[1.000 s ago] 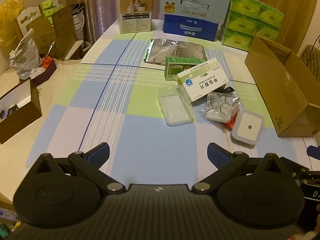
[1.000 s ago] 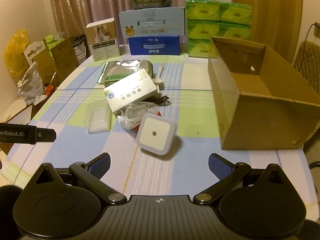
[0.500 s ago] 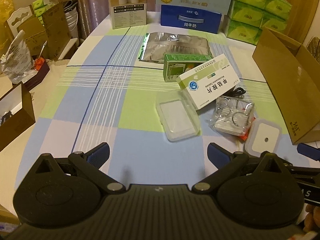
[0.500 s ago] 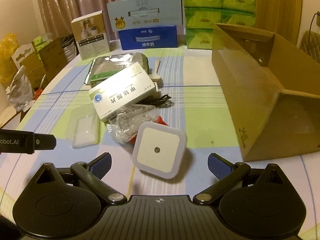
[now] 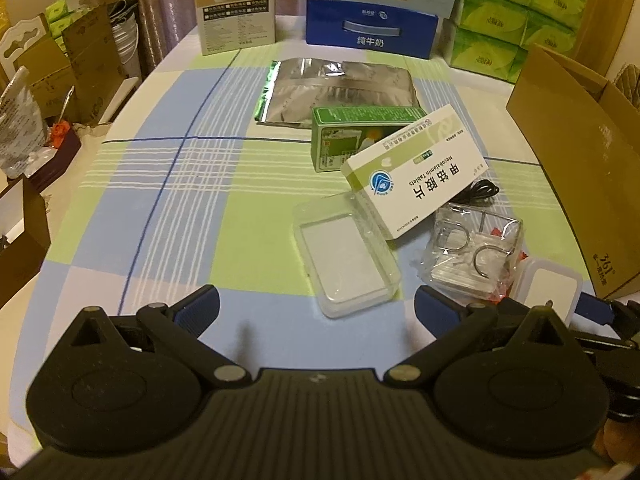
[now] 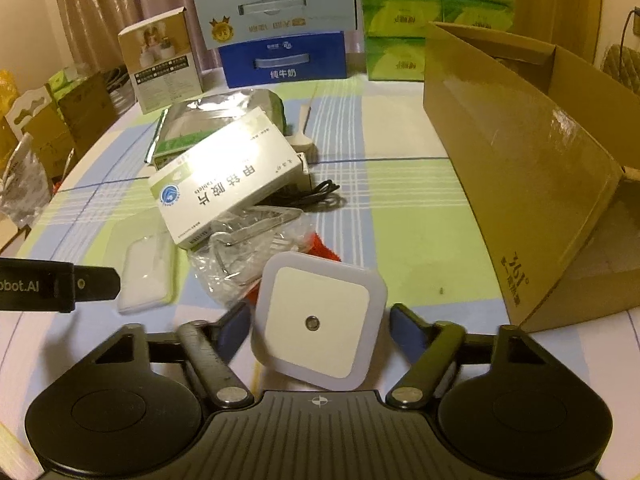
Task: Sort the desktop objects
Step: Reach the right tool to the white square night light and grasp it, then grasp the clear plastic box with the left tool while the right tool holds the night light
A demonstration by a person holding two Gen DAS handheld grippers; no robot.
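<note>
On the checked tablecloth lies a white square night light (image 6: 320, 320), between the fingers of my right gripper (image 6: 320, 330). Its jaws are closing; the left pad is at the light's edge and a small gap shows at the right pad. My left gripper (image 5: 316, 308) stands open and holds nothing, just short of a clear plastic case (image 5: 344, 256). Behind the case lie a white medicine box (image 5: 416, 176), a green box (image 5: 360, 136), a silver foil pouch (image 5: 340, 88), a clear bag of metal rings (image 5: 472, 252) and a black cable (image 5: 484, 190). The left wrist view also shows the night light (image 5: 548, 288).
An open cardboard box (image 6: 520, 160) lies on its side at the right. Blue milk cartons (image 5: 372, 28), green tissue packs (image 5: 520, 12) and a white product box (image 5: 236, 4) line the table's far end. Cartons and bags (image 5: 48, 80) stand beyond the left edge.
Both grippers have moved forward and down toward the pile. The right gripper's fingers have drawn in from wide open to either side of the night light.
</note>
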